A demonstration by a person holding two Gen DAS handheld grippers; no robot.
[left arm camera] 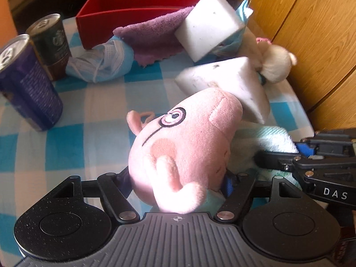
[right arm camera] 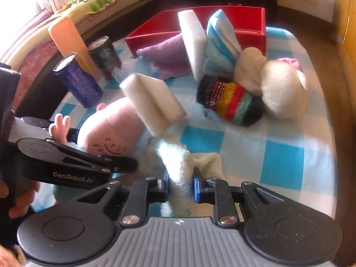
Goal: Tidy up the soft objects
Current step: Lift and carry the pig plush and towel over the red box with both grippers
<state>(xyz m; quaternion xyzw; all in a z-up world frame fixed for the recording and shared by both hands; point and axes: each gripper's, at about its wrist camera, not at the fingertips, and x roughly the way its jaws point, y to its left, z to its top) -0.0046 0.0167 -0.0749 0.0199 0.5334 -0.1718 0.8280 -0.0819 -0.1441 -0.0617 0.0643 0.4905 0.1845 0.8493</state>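
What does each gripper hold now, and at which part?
The left gripper holds the pink pig plush low on its body, below the head. The right gripper pinches a bunched fold of the pale green towel.

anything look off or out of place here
The two drink cans stand hard and upright among soft things. A white sponge lies tipped on the pig plush, and the red box looks empty while everything soft lies outside.

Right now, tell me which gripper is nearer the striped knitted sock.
Right. The right gripper, jaws shut on the pale green towel, has the striped knitted sock just ahead; the left gripper holds the pink pig plush farther left.
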